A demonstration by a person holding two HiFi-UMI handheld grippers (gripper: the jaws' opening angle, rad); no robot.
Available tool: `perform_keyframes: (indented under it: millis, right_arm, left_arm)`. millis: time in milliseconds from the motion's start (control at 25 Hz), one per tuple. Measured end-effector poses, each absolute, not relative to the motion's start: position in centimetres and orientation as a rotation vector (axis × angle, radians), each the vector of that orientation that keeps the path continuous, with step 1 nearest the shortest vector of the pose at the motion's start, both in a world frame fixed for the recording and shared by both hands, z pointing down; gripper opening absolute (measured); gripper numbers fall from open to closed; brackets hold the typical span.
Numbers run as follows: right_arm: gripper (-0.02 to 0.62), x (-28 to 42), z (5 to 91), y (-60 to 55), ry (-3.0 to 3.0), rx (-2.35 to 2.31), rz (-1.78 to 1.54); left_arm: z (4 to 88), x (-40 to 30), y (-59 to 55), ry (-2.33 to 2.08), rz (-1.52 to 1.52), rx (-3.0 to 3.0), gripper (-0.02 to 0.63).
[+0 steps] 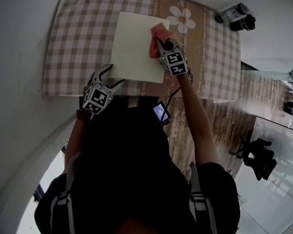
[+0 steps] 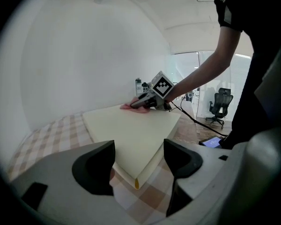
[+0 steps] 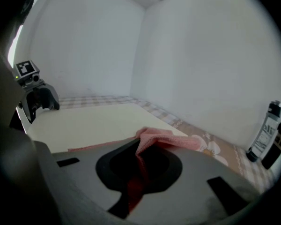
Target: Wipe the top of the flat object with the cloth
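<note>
Head view, cream pad (image 1: 136, 45): lies flat on the checked tablecloth (image 1: 78, 33), its near edge close to the table's front edge.
Head view, pink cloth (image 1: 158, 37): bunched on the pad's right side, toward the far corner, under the tip of the right gripper (image 1: 159, 44).
Head view, left gripper (image 1: 112, 77): at the pad's near left corner, jaws spread.
Head view, bottles: one clear (image 1: 233, 11) and one dark (image 1: 244, 22), off at the table's far right corner.
Left gripper view, jaws: wide apart with nothing between them. The pad's near corner (image 2: 131, 139) lies just ahead, not gripped.
Left gripper view, far side: the right gripper (image 2: 141, 103) presses the cloth (image 2: 126, 106) onto the pad.
Right gripper view, jaws: closed on a fold of the cloth (image 3: 157, 139), the rest spilling forward over the pad (image 3: 93, 121).
Handling, cloth: soft, light and limp – best pinched at a bunched fold, as it is now.
Handling, pad: looks stiff yet light, so it may slide on the tablecloth – steadying the near corner seems wise.
Count: one pad, one cloth, two grippers, two bottles.
</note>
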State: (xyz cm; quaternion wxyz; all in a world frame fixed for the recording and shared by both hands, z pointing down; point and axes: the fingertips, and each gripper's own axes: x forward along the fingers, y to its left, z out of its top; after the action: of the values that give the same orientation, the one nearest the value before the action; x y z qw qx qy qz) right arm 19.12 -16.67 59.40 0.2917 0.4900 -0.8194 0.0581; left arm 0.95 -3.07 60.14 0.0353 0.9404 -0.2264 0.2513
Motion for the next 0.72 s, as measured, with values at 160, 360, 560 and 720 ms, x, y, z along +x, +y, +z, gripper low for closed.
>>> perform_keyframes:
  millis: [160,360,560,720]
  right_arm:
    - [0.010,19.1,59.3,-16.8,-2.187,1.319,0.152]
    - [0.011,18.9,59.3,-16.3,-2.179,1.347,0.150]
    - [0.009,18.5,59.2,-14.6,-2.188,1.339,0.142]
    - [0.011,18.1,59.1,-13.4,-2.198,1.337,0.132]
  left_arm:
    - [60.1,1.2,-4.1,-0.702,0.759,2.888,0.339]
    - [60.1,1.3,-4.2,-0.699,0.771,2.885,0.339]
    - [60.0,1.3,-4.1,-0.695,0.769,2.894,0.339]
    - [60.2,1.2,-4.0,-0.701,0.771,2.882,0.339]
